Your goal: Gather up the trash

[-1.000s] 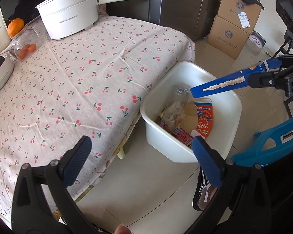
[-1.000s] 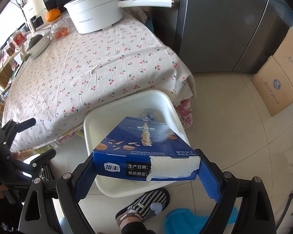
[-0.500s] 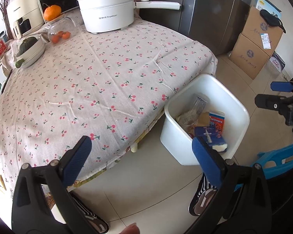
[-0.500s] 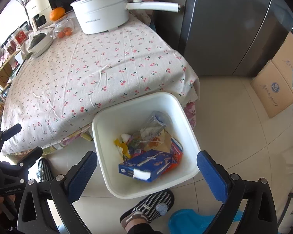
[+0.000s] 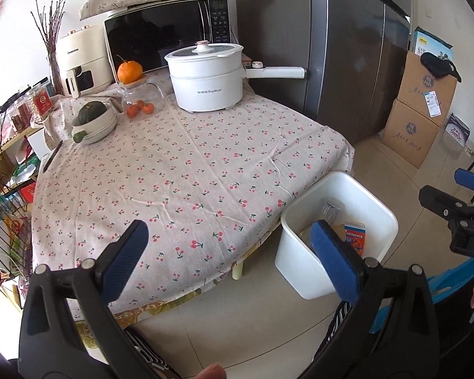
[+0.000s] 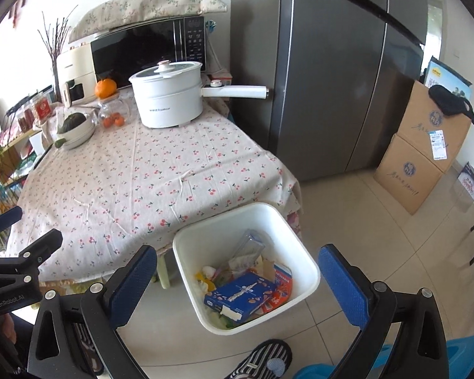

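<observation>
A home kitchen: around the table with its cherry-print cloth (image 5: 189,170) stand a microwave (image 5: 164,38), a tall grey fridge (image 6: 331,72) and an electric cooking pot (image 5: 205,79) on top.

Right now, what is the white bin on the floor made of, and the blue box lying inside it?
The white bin looks like smooth moulded plastic: one seamless piece with rounded corners, a rolled rim and a slight sheen. The blue box looks like thin printed cardboard: flat panels, sharp folded edges, glossy pictures, and a torn end showing a pale inner layer. Neither can be told for certain by sight.
</observation>
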